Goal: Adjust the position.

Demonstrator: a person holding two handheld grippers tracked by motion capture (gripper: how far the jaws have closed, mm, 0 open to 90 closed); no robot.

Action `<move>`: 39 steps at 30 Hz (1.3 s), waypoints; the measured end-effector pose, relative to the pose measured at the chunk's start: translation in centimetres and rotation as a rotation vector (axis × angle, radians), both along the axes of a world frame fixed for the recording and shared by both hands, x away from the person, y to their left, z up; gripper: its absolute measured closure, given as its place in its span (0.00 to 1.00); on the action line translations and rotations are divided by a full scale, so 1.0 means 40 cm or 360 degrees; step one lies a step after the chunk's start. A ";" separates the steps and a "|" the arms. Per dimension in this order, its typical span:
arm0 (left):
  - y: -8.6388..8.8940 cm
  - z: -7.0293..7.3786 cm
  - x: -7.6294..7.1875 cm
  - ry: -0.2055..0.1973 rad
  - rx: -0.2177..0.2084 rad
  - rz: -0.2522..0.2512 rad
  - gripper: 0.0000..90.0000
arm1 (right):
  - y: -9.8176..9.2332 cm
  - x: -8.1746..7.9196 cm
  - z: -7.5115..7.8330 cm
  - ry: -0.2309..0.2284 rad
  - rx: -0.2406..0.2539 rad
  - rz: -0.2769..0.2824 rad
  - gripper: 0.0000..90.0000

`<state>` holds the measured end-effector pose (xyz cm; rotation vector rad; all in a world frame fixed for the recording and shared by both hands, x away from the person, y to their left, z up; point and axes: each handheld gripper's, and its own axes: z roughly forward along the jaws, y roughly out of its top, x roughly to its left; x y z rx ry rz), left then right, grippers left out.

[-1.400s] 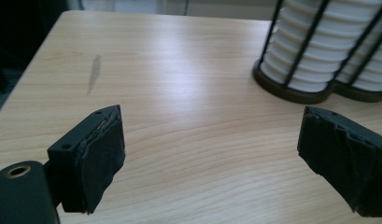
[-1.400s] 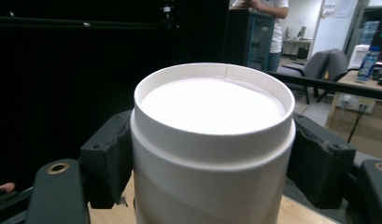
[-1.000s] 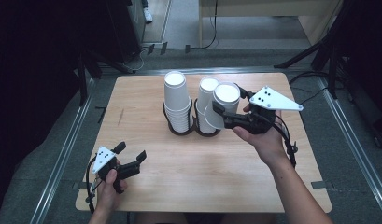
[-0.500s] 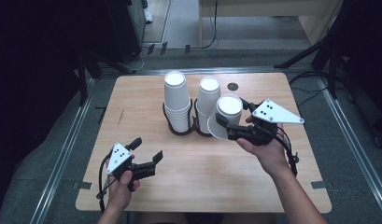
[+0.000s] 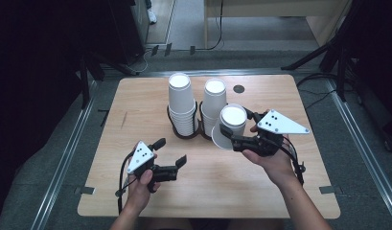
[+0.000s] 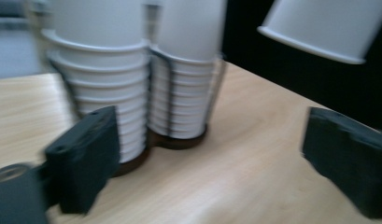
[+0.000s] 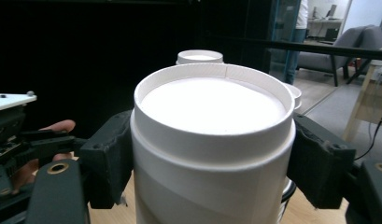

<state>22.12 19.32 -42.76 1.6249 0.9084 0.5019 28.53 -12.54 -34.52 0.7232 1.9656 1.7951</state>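
Two stacks of white paper cups stand upside down on your wooden table (image 5: 136,105), each ringed by a dark wire holder: the taller left stack (image 5: 181,103) and the right stack (image 5: 213,108), touching side by side near the far middle. Next in size is the single paper cup (image 5: 229,125) you hold, bottom up and tilted, off the table just right of the right stack; in the right gripper view it sits squarely between the black jaws, both pads pressed on its wall just below the base rim. So your right gripper (image 5: 242,130) is clamped on that cup, and the grip looks even. Your left gripper (image 5: 170,152) hovers low over the near half of the table, jaws spread wide with nothing between them, pointing toward the stacks; its own view is blurred, but it shows the stacks ahead and the held cup (image 6: 326,25) up at the right. Judging from this, the step in hand is carrying the pulled cup clear and setting it down. To do it well, keep the squeeze light so the thin wall does not buckle, move it away from the right stack before lowering, and level the rim so it lands flat. Bring the open left claw in only if the holder needs steadying.
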 end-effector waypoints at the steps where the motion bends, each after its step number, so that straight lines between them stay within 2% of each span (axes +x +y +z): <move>1: -0.005 0.001 0.001 0.0000 -0.0018 -0.0017 0.00 | 0.001 -0.002 -0.002 0.0000 0.0003 0.0008 0.26; 3: -0.011 0.004 0.007 0.0002 -0.0057 -0.0054 0.00 | 0.004 -0.005 -0.007 0.0007 0.0002 0.0025 0.26; 6: -0.021 0.008 0.015 -0.0002 -0.0081 -0.0122 0.00 | 0.011 -0.010 -0.011 0.0018 0.0005 0.0063 0.26; 10: -0.039 0.011 0.021 -0.0031 -0.0053 -0.0204 0.00 | 0.024 -0.018 -0.014 0.0012 -0.0017 0.0127 0.26; 13: -0.046 0.014 0.025 -0.0038 -0.0074 -0.0266 0.00 | 0.033 -0.022 -0.016 0.0013 -0.0024 0.0170 0.26; 19: -0.060 0.018 0.030 -0.0031 -0.0053 -0.0387 0.00 | 0.045 -0.024 -0.021 0.0025 -0.0005 0.0249 0.26; 27: -0.069 0.014 0.035 -0.0037 -0.0035 -0.0424 0.00 | 0.057 -0.027 -0.024 0.0000 0.0004 0.0356 0.26; 30: -0.074 0.015 0.036 -0.0040 -0.0021 -0.0470 0.00 | 0.061 -0.029 -0.024 -0.0010 0.0003 0.0402 0.26; 34: -0.084 0.018 0.036 -0.0053 -0.0020 -0.0511 0.00 | 0.065 -0.030 -0.024 -0.0011 0.0009 0.0486 0.26; 39: -0.092 0.017 0.037 -0.0048 -0.0047 -0.0544 0.00 | 0.075 -0.032 -0.022 -0.0015 -0.0014 0.0544 0.26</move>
